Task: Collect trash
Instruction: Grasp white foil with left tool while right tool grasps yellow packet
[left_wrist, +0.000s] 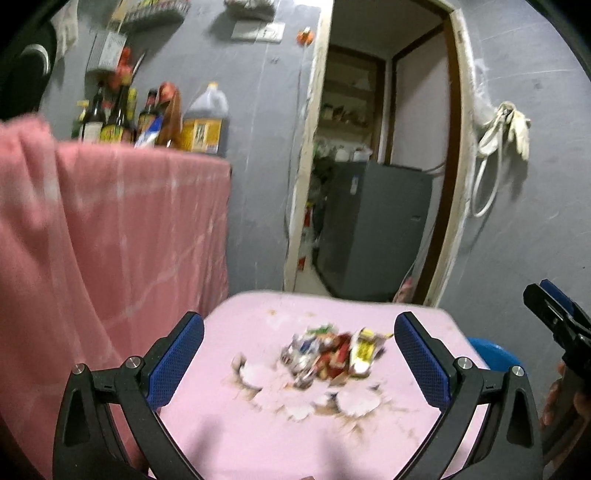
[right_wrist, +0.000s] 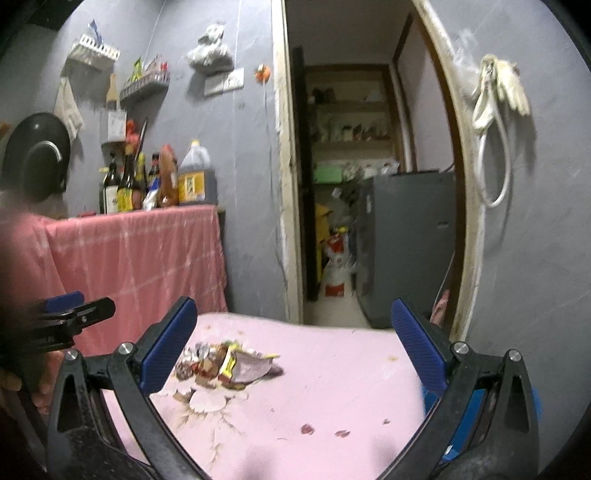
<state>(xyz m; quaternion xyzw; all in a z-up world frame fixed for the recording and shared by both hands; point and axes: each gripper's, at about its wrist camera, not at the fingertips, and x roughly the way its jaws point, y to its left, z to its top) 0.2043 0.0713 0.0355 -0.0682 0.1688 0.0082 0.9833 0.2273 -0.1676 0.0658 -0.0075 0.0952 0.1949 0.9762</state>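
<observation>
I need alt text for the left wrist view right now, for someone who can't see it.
Open left gripper frames a pile of crumpled wrappers lying on a pink flowered tabletop, nothing gripped. Behind stand sauce bottles on a pink-draped counter and an open doorway; the right gripper shows at the right edge.

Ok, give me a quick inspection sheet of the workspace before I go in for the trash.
Surface: pink table with a floral print and a few small stains.
Job's things: pile of crumpled wrappers on the table, untouched.
Clutter: nothing else seen on the table.
Grippers: left tool open, aimed at the pile; right tool open, the pile toward its left finger.
Cables: white cord hanging on the wall.
Surroundings: bottles on a pink-draped counter, open doorway, blue stool beside the table.
</observation>
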